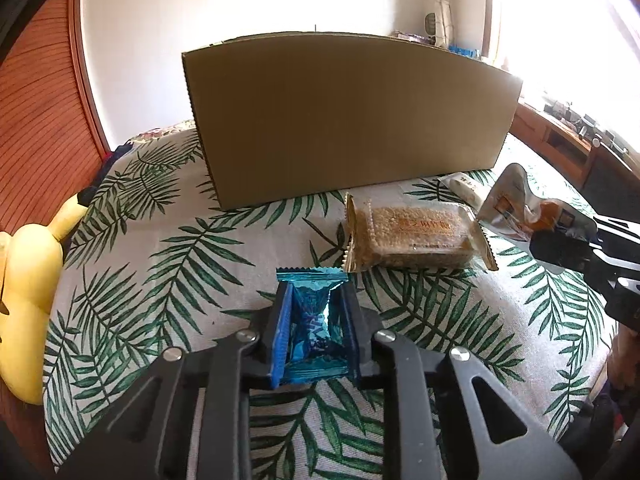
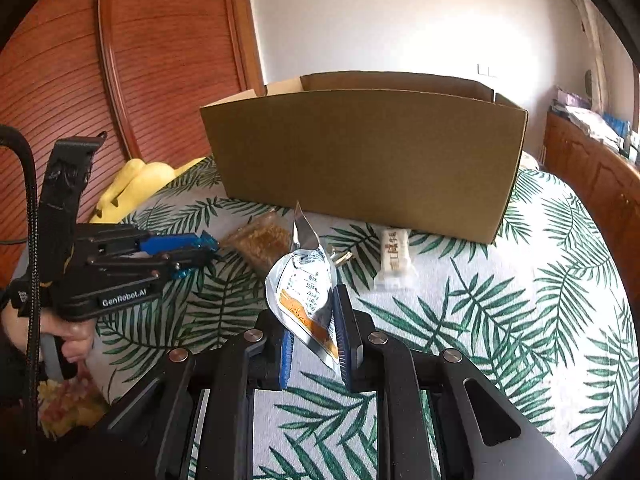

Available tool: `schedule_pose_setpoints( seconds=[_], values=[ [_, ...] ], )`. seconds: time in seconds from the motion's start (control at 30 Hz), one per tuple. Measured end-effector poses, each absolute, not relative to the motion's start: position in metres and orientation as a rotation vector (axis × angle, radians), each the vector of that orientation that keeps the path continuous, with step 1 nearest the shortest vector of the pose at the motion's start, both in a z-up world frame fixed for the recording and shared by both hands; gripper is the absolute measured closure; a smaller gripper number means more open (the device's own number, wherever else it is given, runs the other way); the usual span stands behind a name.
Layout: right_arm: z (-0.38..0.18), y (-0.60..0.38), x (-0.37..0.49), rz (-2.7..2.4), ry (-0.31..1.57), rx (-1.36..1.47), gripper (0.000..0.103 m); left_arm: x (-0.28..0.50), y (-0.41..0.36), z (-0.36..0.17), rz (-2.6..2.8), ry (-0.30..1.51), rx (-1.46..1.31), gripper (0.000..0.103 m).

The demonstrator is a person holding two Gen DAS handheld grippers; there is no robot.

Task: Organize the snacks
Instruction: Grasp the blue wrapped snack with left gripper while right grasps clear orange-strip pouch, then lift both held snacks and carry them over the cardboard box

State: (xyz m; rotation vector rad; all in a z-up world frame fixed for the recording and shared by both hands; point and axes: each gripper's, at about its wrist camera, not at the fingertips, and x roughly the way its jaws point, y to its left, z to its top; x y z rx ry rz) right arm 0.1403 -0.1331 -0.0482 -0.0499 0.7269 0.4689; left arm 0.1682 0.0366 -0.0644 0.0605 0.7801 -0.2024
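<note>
My left gripper (image 1: 314, 292) is shut on a blue foil snack packet (image 1: 314, 320), held just above the leaf-print cloth; it also shows in the right wrist view (image 2: 200, 248). My right gripper (image 2: 320, 300) is shut on a silver snack pouch (image 2: 304, 284), which also shows at the right of the left wrist view (image 1: 520, 208). A sesame bar in clear wrap (image 1: 416, 238) lies on the cloth in front of the open cardboard box (image 1: 348, 120). A white candy bar (image 2: 394, 258) lies near the box's front wall (image 2: 368, 160).
A yellow plush toy (image 1: 28, 288) lies at the left edge of the cloth. A wooden ribbed headboard (image 2: 120, 60) stands behind it. A wooden cabinet (image 2: 592, 176) stands at the right. The cloth (image 2: 500, 320) right of my grippers is bare.
</note>
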Motion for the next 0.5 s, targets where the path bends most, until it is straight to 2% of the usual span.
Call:
schedule_pose_setpoints(
  seconds=[0.5],
  values=[
    [-0.04,-0.143,0.125,0.466,0.704,-0.018,0.087,0.166,0.05,-0.054,-0.201,0.763,0.006,0.082]
  ],
)
